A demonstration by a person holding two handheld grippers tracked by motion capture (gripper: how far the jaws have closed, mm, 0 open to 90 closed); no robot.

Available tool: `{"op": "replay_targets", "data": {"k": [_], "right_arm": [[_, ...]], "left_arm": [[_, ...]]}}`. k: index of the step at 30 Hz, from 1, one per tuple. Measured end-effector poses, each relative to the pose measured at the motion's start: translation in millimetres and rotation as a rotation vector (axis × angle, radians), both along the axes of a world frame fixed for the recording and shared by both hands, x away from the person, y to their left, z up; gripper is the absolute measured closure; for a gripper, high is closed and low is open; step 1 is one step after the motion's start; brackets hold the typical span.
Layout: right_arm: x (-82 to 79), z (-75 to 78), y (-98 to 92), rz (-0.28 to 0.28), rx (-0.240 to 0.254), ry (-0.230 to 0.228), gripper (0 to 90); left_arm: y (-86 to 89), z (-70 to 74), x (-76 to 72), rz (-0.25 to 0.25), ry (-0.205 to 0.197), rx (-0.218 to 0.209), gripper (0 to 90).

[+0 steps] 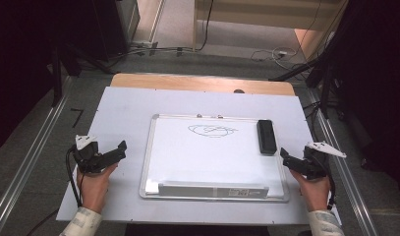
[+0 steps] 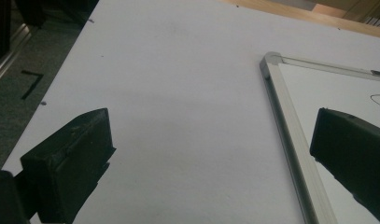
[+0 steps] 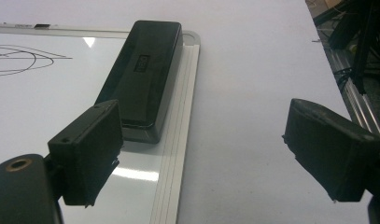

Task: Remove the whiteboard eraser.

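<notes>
Resting at opposite sides of the whiteboard (image 1: 207,157), left gripper (image 1: 120,147) and right gripper (image 1: 285,156), jaws spread wide, nothing between them. Lying at the board's right edge, near the right gripper, black eraser (image 1: 267,136), beside a scribble (image 1: 212,130).

Whiteboard (image 2: 290,135) cut off by frame

Grey carpet floor (image 1: 227,61), floor cables (image 1: 266,54), dark surroundings

Lab: rig rails (image 1: 25,162), floor cables (image 1: 266,53)
</notes>
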State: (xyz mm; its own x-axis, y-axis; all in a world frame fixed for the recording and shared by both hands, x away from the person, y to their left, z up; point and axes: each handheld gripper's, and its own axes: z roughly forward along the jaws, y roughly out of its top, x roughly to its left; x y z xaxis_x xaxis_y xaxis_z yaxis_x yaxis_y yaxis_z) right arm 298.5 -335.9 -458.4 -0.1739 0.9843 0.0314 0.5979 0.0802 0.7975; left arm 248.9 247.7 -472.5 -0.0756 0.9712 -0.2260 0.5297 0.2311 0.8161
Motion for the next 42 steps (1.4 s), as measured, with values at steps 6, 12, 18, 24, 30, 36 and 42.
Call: {"op": "replay_targets", "data": {"k": [6, 12, 18, 24, 30, 36, 42], "right_arm": [[-0.4, 2.9, 2.5, -0.011, -0.007, -0.025, 9.9], [2.5, 5.3, 4.9, -0.023, -0.007, -0.056, 10.3], [7.8, 3.6, 10.9, -0.007, -0.013, -0.045, 10.7], [9.9, 3.1, 14.0, 0.003, -0.017, -0.044, 11.0], [11.6, 3.0, 15.7, 0.015, -0.019, -0.037, 11.5], [14.5, 4.6, 19.2, 0.023, -0.018, -0.040, 11.5], [21.6, 4.9, 31.6, 0.041, -0.045, -0.042, 11.5]], "left_arm": [[-11.4, 6.5, -6.0, 0.004, -0.082, 0.115, 0.0], [-16.1, 7.0, -6.4, -0.003, -0.098, 0.162, 0.3], [-12.0, 5.2, -4.4, 0.008, -0.088, 0.139, 0.4], [-11.2, 4.0, -3.7, 0.009, -0.075, 0.133, 0.4], [-10.8, 3.1, -3.1, 0.010, -0.066, 0.140, 0.7], [-9.9, 2.3, -2.3, 0.017, -0.064, 0.140, 1.2], [-9.7, 2.3, -2.4, 0.015, -0.066, 0.137, 1.2]]}}
